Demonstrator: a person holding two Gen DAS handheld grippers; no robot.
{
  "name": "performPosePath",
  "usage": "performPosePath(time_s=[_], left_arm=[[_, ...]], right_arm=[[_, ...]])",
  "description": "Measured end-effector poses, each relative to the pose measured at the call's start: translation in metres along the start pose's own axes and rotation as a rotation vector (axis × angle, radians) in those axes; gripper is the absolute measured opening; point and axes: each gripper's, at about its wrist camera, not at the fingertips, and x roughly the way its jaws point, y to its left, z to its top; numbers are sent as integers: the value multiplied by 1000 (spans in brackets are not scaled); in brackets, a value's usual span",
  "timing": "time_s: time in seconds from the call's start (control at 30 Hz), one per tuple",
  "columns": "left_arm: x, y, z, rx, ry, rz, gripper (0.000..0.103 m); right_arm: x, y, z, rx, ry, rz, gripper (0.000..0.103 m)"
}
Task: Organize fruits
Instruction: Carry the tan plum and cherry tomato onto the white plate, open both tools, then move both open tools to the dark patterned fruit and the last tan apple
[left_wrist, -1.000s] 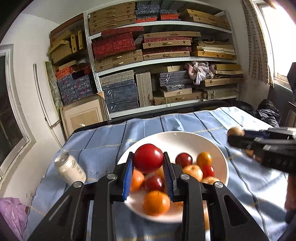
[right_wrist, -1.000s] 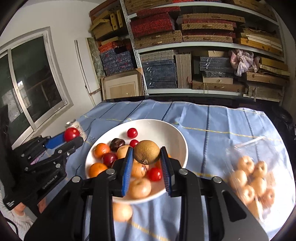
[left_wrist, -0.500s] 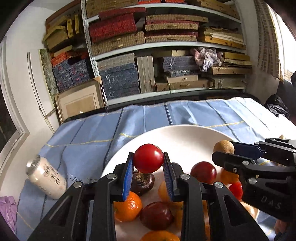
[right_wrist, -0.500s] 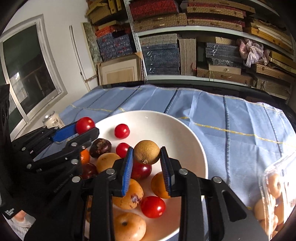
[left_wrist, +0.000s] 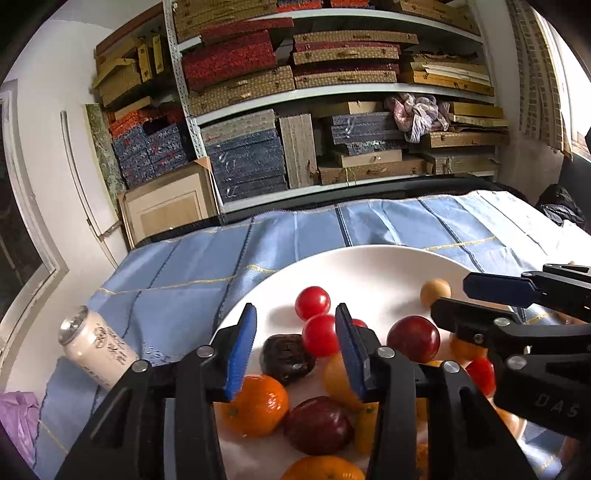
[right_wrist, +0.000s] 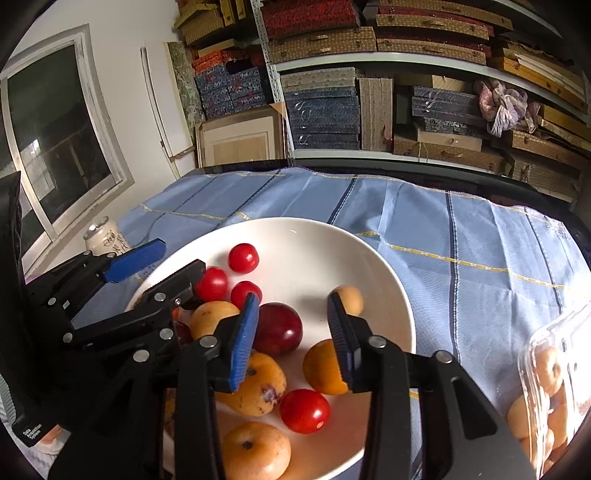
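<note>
A white bowl (left_wrist: 369, 251) (right_wrist: 295, 221) on the blue cloth holds tomatoes, oranges, plums and loquats. My left gripper (left_wrist: 295, 347) (right_wrist: 181, 256) hovers over the bowl's left side with its jaws opening. A red tomato (left_wrist: 320, 335) (right_wrist: 211, 283) lies loose in the bowl between and below its blue pads, and neither pad presses on it. My right gripper (right_wrist: 291, 332) (left_wrist: 450, 298) hangs over the bowl's right side, jaws also opening and nothing gripped. A small round tan fruit (right_wrist: 349, 299) (left_wrist: 436, 291) rests on the bowl's inside just past its right pad.
A pale drink can (left_wrist: 96, 347) (right_wrist: 105, 236) lies on the cloth left of the bowl. A clear plastic box of loquats (right_wrist: 546, 387) stands at the right. Shelves of stacked boxes (left_wrist: 332, 110) fill the wall behind the table. A purple bag (left_wrist: 14, 417) sits at far left.
Both grippers came down over the bowl and their jaws parted. The red tomato left the left pads and the tan fruit left the right pads; both now lie in the bowl.
</note>
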Motion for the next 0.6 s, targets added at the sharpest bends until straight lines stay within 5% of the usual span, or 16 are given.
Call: performPosePath(time_s=[0.6], left_arm=[[-129, 8, -18, -30, -114, 14, 56]], right_arm=[[-130, 12, -77, 36, -52, 55, 50]])
